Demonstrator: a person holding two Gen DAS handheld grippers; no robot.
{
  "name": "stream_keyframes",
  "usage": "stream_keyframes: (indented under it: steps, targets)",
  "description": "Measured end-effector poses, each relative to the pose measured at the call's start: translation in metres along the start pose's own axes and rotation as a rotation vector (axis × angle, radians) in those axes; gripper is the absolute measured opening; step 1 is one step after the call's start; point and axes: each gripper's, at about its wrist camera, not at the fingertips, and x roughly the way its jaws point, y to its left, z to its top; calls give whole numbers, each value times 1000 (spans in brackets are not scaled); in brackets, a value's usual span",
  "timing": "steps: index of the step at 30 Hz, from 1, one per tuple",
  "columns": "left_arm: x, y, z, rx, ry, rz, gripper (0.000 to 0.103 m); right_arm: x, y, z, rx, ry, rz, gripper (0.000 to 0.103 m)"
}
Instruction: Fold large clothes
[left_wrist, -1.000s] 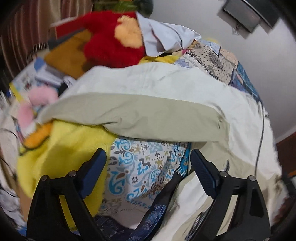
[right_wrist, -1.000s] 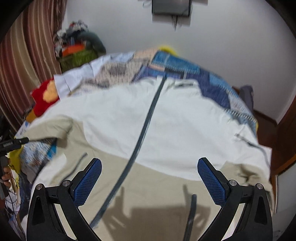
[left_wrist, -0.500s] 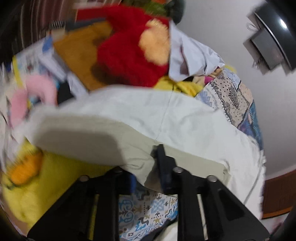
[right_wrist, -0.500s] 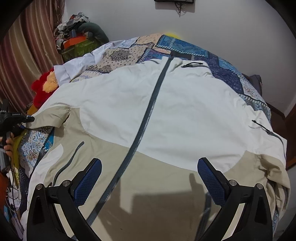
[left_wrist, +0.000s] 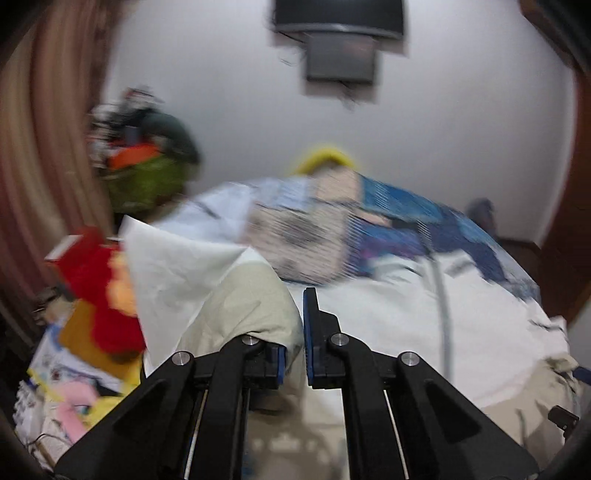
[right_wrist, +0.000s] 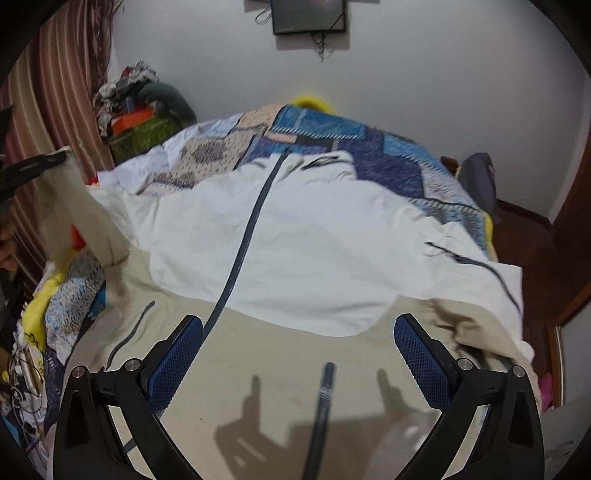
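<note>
A large white and beige jacket (right_wrist: 295, 251) with a dark front zipper (right_wrist: 243, 251) lies spread on the bed. My left gripper (left_wrist: 295, 332) is shut on the beige end of the jacket's sleeve (left_wrist: 251, 306) and holds it lifted off the bed. The lifted sleeve (right_wrist: 74, 214) and the left gripper (right_wrist: 29, 170) also show at the left of the right wrist view. My right gripper (right_wrist: 297, 354) is open and empty above the jacket's beige hem (right_wrist: 280, 369).
A patchwork quilt (right_wrist: 332, 140) covers the bed beneath the jacket. A red plush toy (left_wrist: 96, 295) and a clothes pile (right_wrist: 144, 110) lie at the bed's left side by the striped curtain (right_wrist: 55, 92). A dark bag (right_wrist: 480, 181) sits at the right.
My left gripper closed on the jacket's sleeve end and lifted it up, swinging toward the bed's middle. My right gripper stayed open over the hem, shifting slightly.
</note>
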Motion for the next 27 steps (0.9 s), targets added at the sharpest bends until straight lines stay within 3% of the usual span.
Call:
stream_keyframes:
  steps: [4,6,10,11,13,15,17,18,22,27]
  targets:
    - [54,-61,-35,24,175,-117,7,-24,-19,-4,17,-30,-15,103]
    - [89,-84,-66,9,310,-185,7,-35,-30,-8,21,-40,-28,103]
    - [126,-118,-118,43,477,-206,8,-48,-50,-16,28,-40,-59,103]
    - [131,-125,-127,59,491,-199,9,-49,-55,-19,33,-36,-65,103]
    - [121,-125,-133,78,439,-199,14,-50,-63,-23,43,-28,-72,103]
    - [115,-119,-135,73,457,-243,32,-49,-67,-26,50,-22,-73,103]
    - [104,-107,-136,53,507,-340,64,-44,-67,-28,56,-12,-69,103]
    - [98,-103,-136,50,515,-364,69,-41,-67,-29,60,-6,-64,103]
    - [61,-73,-133,48,480,-377,73,-31,-57,-28,68,7,-35,103]
    - [22,-2,-127,-65,394,-298,80,-21,-34,-24,36,10,-8,103]
